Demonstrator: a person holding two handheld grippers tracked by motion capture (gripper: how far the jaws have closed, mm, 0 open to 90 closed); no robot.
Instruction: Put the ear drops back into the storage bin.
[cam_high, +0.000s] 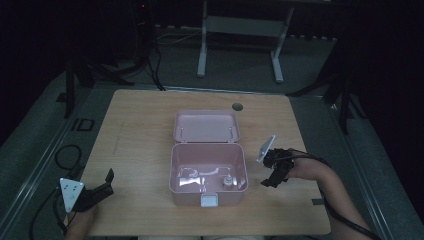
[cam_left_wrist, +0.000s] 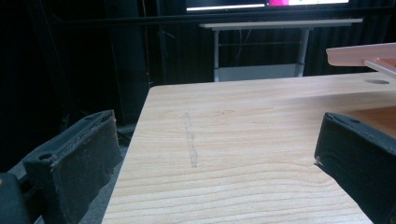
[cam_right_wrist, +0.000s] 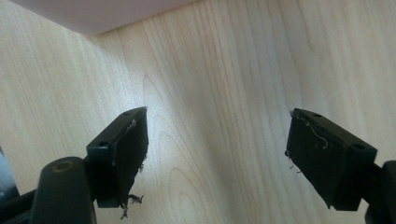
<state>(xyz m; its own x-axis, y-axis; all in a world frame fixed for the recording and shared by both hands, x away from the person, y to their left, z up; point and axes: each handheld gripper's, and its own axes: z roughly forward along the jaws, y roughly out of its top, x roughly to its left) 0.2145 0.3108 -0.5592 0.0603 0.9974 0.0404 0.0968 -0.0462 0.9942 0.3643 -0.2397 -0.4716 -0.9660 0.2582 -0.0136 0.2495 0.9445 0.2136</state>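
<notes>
Both grippers released beside an open pink box.

High view: the pink plastic box (cam_high: 208, 170) sits mid-frame on the wooden table (cam_high: 140, 130), its lid (cam_high: 206, 125) thrown back, probably to give reach to the small bottle (cam_high: 227, 182) near its lower right corner. The right gripper (cam_high: 272, 182) hangs just right of the box, jaws apart, holding nothing; the left gripper (cam_high: 106, 184) rests at lower left, well apart. Dark floor and a desk frame (cam_high: 240, 40) lie beyond.
Left gripper view: jaws wide, bare wood between, lid (cam_left_wrist: 362, 56) edge at upper right.
Right gripper view: jaws spread above the wood, box wall (cam_right_wrist: 100, 13) at top left.
</notes>
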